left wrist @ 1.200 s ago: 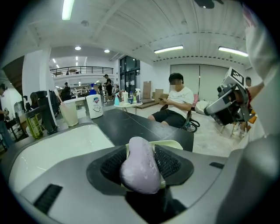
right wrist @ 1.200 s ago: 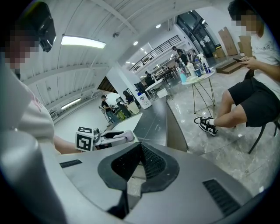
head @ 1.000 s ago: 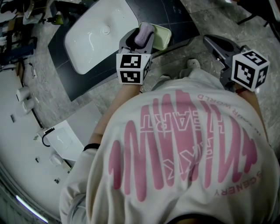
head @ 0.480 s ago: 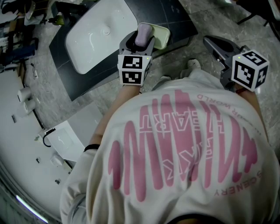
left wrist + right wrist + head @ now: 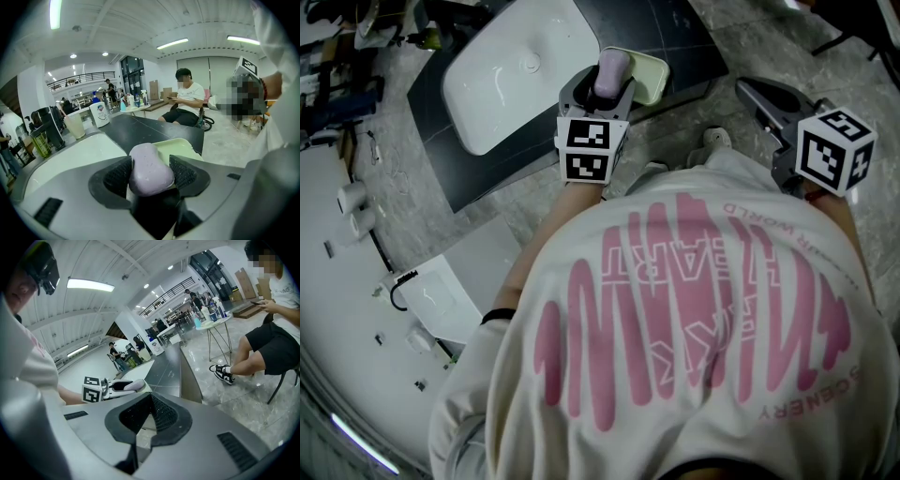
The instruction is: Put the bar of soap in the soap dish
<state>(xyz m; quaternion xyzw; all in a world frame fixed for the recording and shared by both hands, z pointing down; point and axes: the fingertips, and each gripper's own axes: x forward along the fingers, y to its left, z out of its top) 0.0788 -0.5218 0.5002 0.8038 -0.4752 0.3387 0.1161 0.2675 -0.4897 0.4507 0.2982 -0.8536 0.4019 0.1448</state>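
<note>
Soap (image 5: 151, 168): lilac bar, standing on end between the pads of the left gripper (image 5: 150, 171), over the near left part of the dish.
Dish (image 5: 183, 146): pale green, shallow, on the near right corner of the black table (image 5: 675, 28), just right of the white sink (image 5: 502, 70).
Left gripper: jaws wide and just been opening, with the soap between them. The pads look to flank the bar, not pinch it.
Contact with dish: cannot tell. The bar's far end hides the spot where it would meet the dish floor.
Right gripper (image 5: 149, 416): off to the right, well apart from the dish, over the floor. Jaws drawn together at the tips, nothing in them.
Step in hand (judgement): the release, with the bar brought over the dish and the grip let go.
Progress (judgement): late. The bar is not seen lying flat in the dish.
Next move calls for: the bar to slide clear of the pads and settle inside the rim, then a straight pull back toward the person so the pads do not drag it out.
Risk: a slick bar may cling to one pad or tip over the dish's near edge.
</note>
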